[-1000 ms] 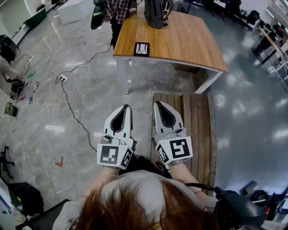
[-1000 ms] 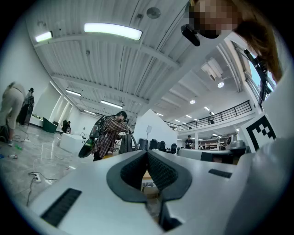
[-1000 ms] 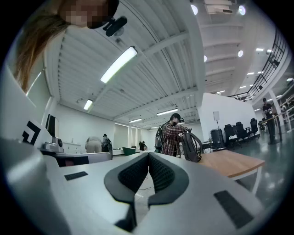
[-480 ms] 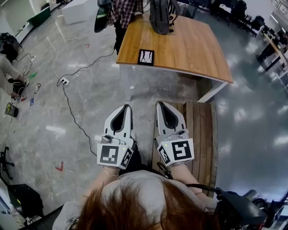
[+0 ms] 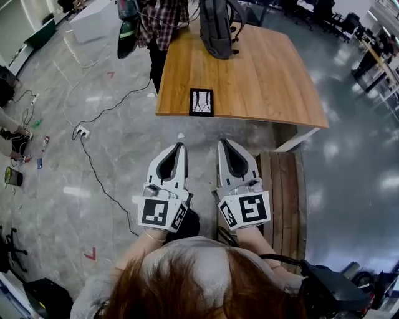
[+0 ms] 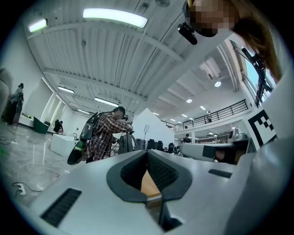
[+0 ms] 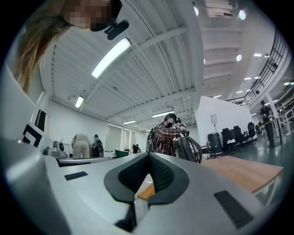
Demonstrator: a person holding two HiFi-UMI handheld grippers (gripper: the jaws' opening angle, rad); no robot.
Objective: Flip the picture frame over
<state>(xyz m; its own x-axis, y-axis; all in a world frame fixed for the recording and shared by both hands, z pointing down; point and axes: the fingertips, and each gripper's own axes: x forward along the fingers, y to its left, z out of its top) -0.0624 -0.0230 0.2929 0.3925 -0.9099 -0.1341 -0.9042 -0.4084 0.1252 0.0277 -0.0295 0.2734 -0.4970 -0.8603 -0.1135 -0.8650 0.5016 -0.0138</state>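
Note:
The picture frame (image 5: 201, 102), black-edged with a pale picture facing up, lies flat near the front edge of the wooden table (image 5: 268, 68). My left gripper (image 5: 179, 146) and right gripper (image 5: 222, 142) are held side by side over the floor, short of the table, pointing toward the frame. Both are shut with nothing between their jaws. In the left gripper view the closed tips of the left gripper (image 6: 147, 152) meet in front of the table top. The right gripper view shows the right gripper (image 7: 148, 155) closed the same way.
A grey backpack (image 5: 216, 20) stands at the table's far side, and a person in a plaid shirt (image 5: 161, 19) stands by its far left corner. A cable and power strip (image 5: 80, 131) run across the floor at left. A wooden pallet (image 5: 283, 187) lies at right.
The table and the frame have come closer and lower in the head view. Both grippers have stayed shut and side by side.

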